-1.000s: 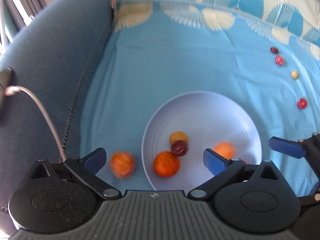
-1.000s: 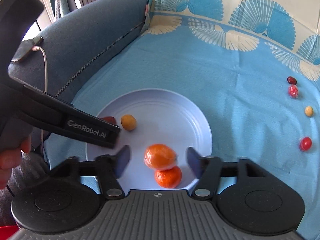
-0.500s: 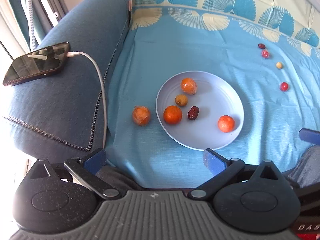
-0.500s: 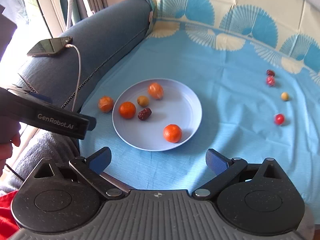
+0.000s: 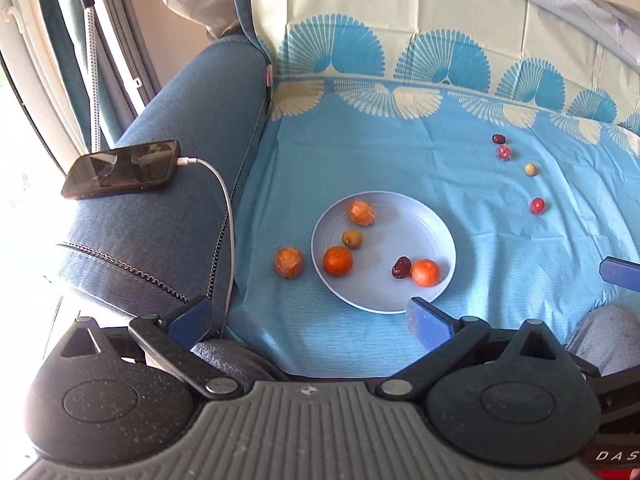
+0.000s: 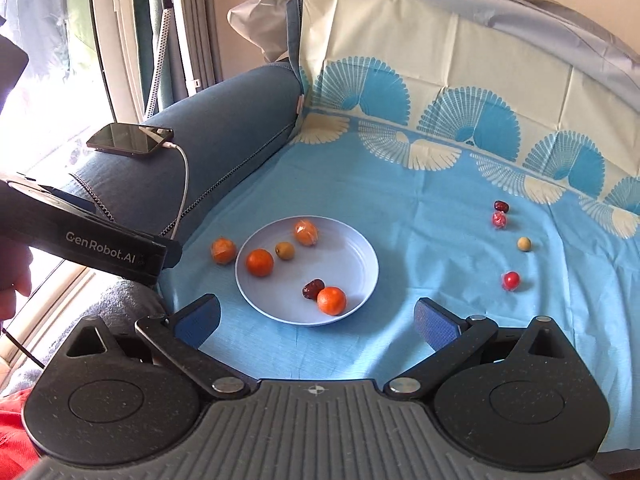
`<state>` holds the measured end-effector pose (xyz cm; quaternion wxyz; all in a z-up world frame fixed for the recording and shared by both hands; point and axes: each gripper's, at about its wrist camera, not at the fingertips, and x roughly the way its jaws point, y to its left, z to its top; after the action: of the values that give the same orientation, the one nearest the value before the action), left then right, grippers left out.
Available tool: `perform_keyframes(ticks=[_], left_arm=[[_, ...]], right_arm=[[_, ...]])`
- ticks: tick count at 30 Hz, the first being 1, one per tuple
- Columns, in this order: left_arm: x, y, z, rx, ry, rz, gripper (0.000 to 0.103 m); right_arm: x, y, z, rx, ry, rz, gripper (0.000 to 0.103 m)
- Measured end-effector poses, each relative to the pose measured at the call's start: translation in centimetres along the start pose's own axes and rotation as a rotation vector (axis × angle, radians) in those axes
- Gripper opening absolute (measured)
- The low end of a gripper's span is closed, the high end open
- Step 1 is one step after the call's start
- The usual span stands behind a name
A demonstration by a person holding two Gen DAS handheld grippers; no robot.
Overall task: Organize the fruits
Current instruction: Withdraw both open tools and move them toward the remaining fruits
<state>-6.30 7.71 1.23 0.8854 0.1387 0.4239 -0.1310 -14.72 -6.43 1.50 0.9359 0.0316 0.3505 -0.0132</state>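
Observation:
A pale blue plate (image 5: 436,232) (image 6: 360,256) lies on the blue cloth. In it are two bare oranges (image 5: 338,261) (image 6: 331,300), a wrapped orange (image 5: 361,212) (image 6: 306,232), a small tan fruit (image 5: 352,238) (image 6: 285,250) and a dark red date (image 5: 401,267) (image 6: 312,289). Another wrapped orange (image 5: 288,263) (image 6: 223,250) lies on the cloth just left of the plate. My left gripper (image 5: 310,316) hangs open and empty, well back from the plate. My right gripper (image 6: 316,320) is also open and empty, pulled back from the plate's near rim.
Several small fruits lie in a line on the cloth at the right: a dark date (image 6: 501,206), a red wrapped one (image 6: 499,220), a tan one (image 6: 524,244), a red one (image 6: 511,279). A phone (image 5: 120,169) on a charging cable rests on the sofa arm at left.
Both grippers have risen and drawn back from the plate. The right jaws opened wide and left a wrapped orange in the plate. The date rolled toward the near orange.

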Motion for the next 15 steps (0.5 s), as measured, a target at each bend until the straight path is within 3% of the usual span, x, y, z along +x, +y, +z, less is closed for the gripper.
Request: perform_keyframes(ticks=[15], left_arm=[[-1.8,-0.1,-0.4,0.001,-0.024,0.022,0.103]], right_arm=[[-2.2,-1.0,-1.0,0.062,-0.048,-0.017,0.102]])
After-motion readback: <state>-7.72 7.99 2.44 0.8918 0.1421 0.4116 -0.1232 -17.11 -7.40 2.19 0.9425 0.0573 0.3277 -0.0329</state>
